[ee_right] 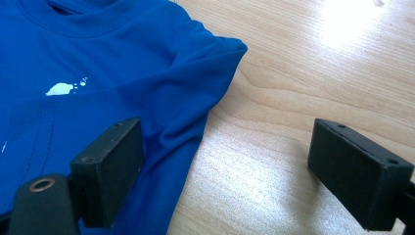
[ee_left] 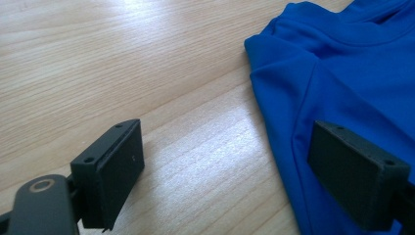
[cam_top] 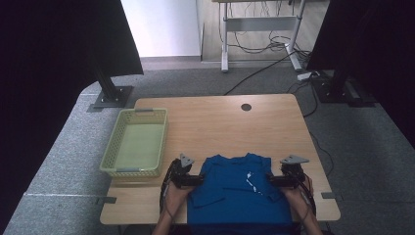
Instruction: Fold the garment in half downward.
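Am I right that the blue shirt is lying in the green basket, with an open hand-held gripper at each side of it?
Not quite. The blue shirt lies on the wooden table at its near edge, not in the green basket, which sits to its left. The high view shows this. The rest holds: the left hand-held gripper and right hand-held gripper are open at each side.

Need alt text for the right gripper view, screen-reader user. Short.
A blue shirt with a small white print lies on a light wooden table, its folded sleeve edge reaching between the open black jaws of the right gripper. One jaw stands over the fabric, the other over bare wood; whether either touches what is under it cannot be told.
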Demonstrator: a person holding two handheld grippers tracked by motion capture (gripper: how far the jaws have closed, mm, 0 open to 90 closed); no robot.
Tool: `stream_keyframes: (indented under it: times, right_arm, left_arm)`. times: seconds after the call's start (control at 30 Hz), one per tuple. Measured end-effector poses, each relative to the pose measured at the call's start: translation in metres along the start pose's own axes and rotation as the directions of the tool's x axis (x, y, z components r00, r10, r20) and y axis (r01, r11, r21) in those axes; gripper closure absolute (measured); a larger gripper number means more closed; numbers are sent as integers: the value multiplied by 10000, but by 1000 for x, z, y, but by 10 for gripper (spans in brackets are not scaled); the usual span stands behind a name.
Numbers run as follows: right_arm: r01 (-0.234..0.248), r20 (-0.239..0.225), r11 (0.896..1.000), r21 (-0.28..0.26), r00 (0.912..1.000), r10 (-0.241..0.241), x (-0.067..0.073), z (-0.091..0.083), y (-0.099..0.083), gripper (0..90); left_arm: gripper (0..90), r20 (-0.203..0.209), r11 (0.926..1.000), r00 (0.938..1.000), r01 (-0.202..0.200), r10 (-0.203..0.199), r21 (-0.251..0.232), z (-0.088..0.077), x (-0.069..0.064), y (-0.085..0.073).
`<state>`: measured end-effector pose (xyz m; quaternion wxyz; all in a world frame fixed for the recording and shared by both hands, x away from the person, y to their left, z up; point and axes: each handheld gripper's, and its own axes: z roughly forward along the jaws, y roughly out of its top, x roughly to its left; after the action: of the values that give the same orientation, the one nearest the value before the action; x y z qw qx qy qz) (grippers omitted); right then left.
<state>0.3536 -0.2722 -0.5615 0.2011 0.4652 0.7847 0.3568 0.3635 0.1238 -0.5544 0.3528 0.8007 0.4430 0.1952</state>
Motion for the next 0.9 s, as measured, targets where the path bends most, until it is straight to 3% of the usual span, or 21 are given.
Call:
stream_keyframes:
  times: [0.17, 0.33, 0.43, 0.5, 0.6, 0.77, 0.9]
  right_arm:
    - [-31, 26, 10000, 11, 10000, 31, 1, -1, -1, 130]
    - [-53, 30, 10000, 15, 10000, 53, 1, -1, -1, 130]
    - [-57, 20, 10000, 12, 10000, 57, 1, -1, -1, 131]
    - [-52, 11, 10000, 9, 10000, 52, 1, -1, -1, 131]
    - [-44, 7, 10000, 7, 10000, 44, 1, -2, -1, 132]
    - [-43, 8, 10000, 5, 10000, 43, 1, -2, -1, 132]
    - [-43, 8, 10000, 7, 10000, 43, 1, -2, -1, 132]
  left_arm:
    - [135, 241, 9999, 9997, -60, 63, -148, 7, -7, 12]
    - [129, 394, 9993, 9988, -276, 287, -268, 17, -23, 26]
    - [125, 404, 9989, 9981, -460, 464, -126, 25, -32, 32]
    - [126, 148, 9991, 9990, -422, 420, 99, 32, -33, 34]
    - [128, -95, 9998, 9999, -100, 101, 143, 34, -25, 32]
    - [137, -759, 9995, 9969, 210, -193, 223, 22, -5, 23]
    - [153, -728, 9993, 9967, 375, -369, 67, 14, 5, 16]
